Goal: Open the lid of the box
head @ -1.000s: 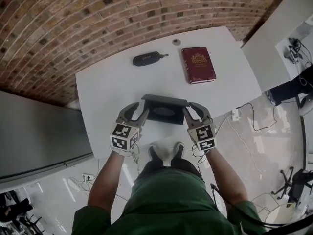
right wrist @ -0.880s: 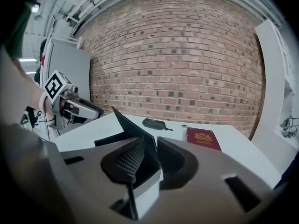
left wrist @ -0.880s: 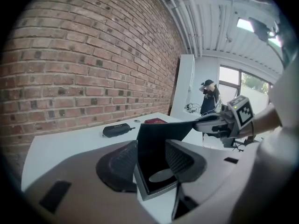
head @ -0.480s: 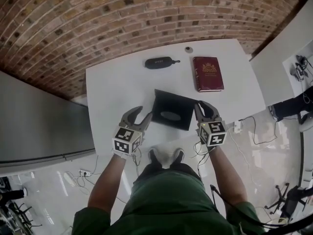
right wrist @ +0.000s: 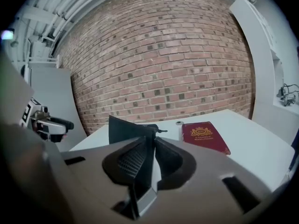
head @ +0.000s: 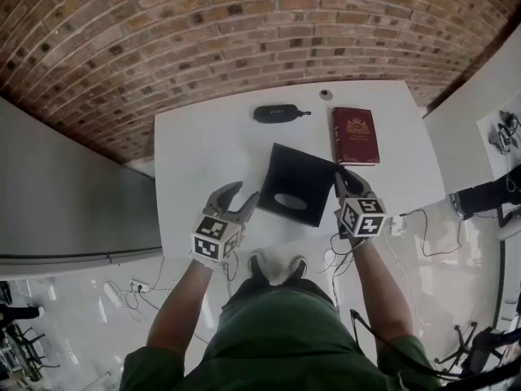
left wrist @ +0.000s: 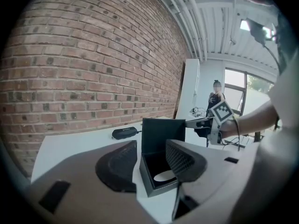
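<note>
Black box (left wrist: 154,186), lid (left wrist: 162,134) upright, pale oval (left wrist: 161,176) inside.

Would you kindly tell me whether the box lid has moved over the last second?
Yes. The lid has swung up and open, its far edge now nearer the red book, held in the closing right claw.

Bright, even daylight; blown-out window (left wrist: 236,85) in left gripper view; faint soft shadows on white worktop (head: 212,145); heavy fisheye bowing of brick wall (head: 244,23); dark vignetted corners; nearest foreground blurred
</note>
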